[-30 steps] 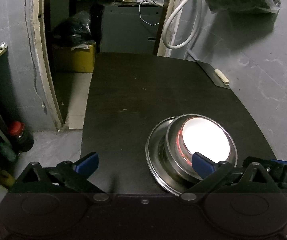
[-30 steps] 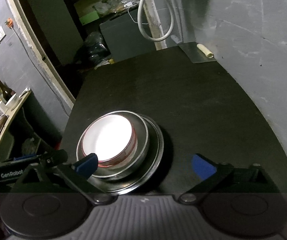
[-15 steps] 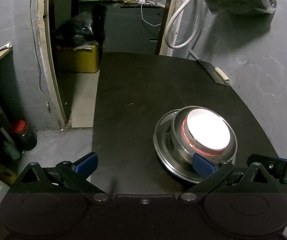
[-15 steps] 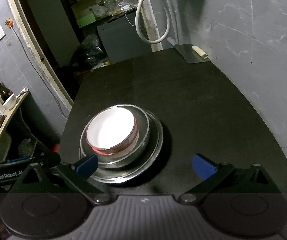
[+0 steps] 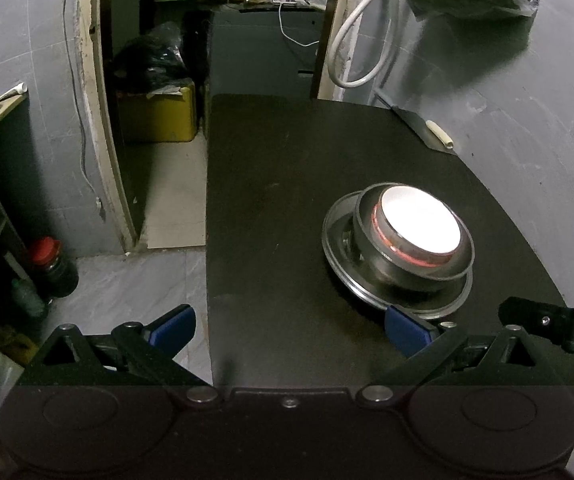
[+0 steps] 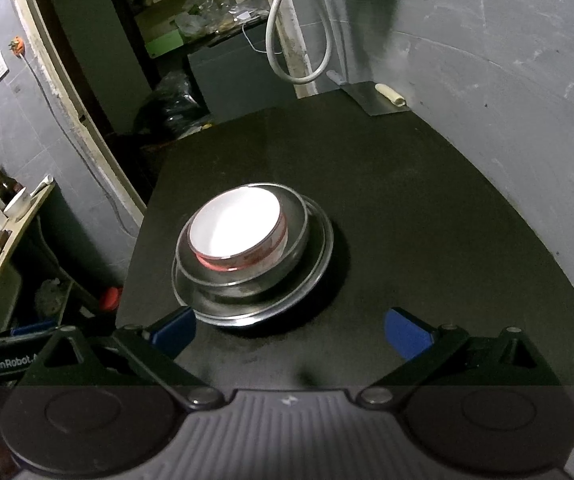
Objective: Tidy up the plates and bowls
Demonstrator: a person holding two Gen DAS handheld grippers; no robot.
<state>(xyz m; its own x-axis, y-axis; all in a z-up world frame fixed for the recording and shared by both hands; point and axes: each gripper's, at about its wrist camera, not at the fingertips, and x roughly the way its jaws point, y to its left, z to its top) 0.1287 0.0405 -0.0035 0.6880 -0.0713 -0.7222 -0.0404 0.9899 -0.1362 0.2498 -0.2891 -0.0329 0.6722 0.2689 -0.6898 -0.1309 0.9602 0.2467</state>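
Note:
A white bowl with a red band [image 5: 419, 228] [image 6: 235, 230] sits nested in a steel bowl [image 5: 367, 236] [image 6: 295, 236], and that stands on a steel plate [image 5: 339, 256] [image 6: 319, 264] on the black table [image 5: 287, 184] [image 6: 407, 208]. My left gripper [image 5: 289, 330] is open and empty, held back from the stack, which lies ahead of its right finger. Likewise open and empty, my right gripper [image 6: 291, 332] has the stack just beyond its left finger.
A flat metal sheet with a pale roll [image 5: 439, 136] [image 6: 391, 96] lies at the table's far right corner by the grey wall. The table's left edge drops to the floor, where a red-capped jar [image 5: 49, 264] stands. A doorway with a yellow box [image 5: 159, 116] is beyond.
Both grippers have drawn back and up from the stack, which now looks smaller and farther away. The stack itself has not moved. Both stayed open.

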